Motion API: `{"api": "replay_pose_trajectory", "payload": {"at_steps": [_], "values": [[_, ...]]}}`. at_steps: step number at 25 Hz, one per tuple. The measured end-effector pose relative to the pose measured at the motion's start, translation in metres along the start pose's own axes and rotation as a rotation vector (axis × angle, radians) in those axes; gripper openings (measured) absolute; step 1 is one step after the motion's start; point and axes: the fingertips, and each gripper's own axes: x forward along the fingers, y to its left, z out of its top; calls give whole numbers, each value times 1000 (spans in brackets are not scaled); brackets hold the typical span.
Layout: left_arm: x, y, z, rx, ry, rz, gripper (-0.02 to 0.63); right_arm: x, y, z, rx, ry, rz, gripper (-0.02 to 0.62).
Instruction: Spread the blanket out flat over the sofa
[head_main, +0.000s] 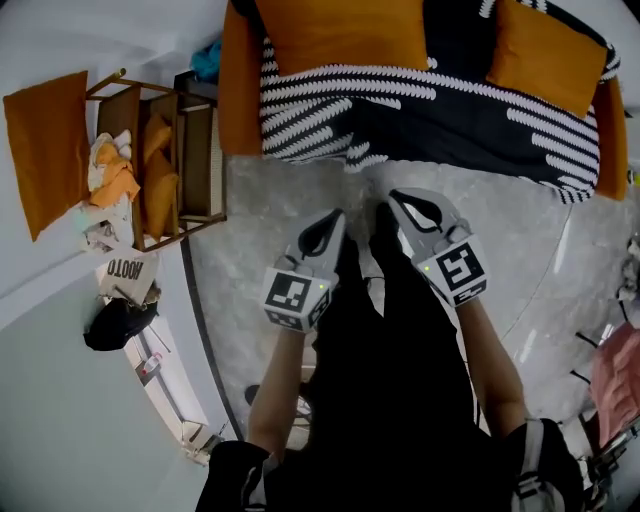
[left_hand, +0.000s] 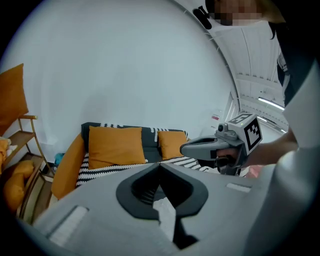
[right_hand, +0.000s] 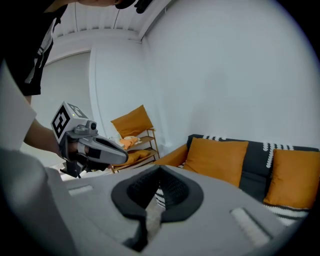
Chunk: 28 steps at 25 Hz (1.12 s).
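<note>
While you stand facing the sofa (head_main: 238, 92), your left tool (head_main: 336, 216) has its jaws pressed together with nothing between them. Your right tool (head_main: 393, 196) is closed and empty in the same way. You hold the two side by side, near each other but apart, with their tips pointing at the sofa's front edge. Both hang over the grey floor (head_main: 255, 235) in front of the sofa, and neither touches it.

The black-and-white striped blanket (head_main: 430, 112) lies on the sofa, covering the seat from one orange arm to the other. Its front edge hangs unevenly over the sofa's front. Two orange cushions (head_main: 340, 30) lean against the sofa's back, on top of the blanket. To the left of the sofa stands a wooden rack (head_main: 192, 160) holding orange and pale cloth.
</note>
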Motion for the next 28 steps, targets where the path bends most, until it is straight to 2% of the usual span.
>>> {"api": "replay_pose_trajectory", "payload": {"at_steps": [6, 11, 14, 23, 28], "values": [[28, 36, -25, -18, 47, -51, 3, 39, -10, -17, 0, 9, -17, 3], [51, 70, -48, -11, 67, -96, 3, 81, -19, -34, 48, 11, -68, 3], [65, 95, -58, -20, 67, -97, 3, 105, -26, -44, 53, 23, -93, 3], [99, 169, -92, 18, 86, -106, 3, 167, -39, -70, 88, 48, -194, 3], [118, 199, -120, 51, 106, -136, 3, 198, -35, -93, 83, 64, -199, 3]]}}
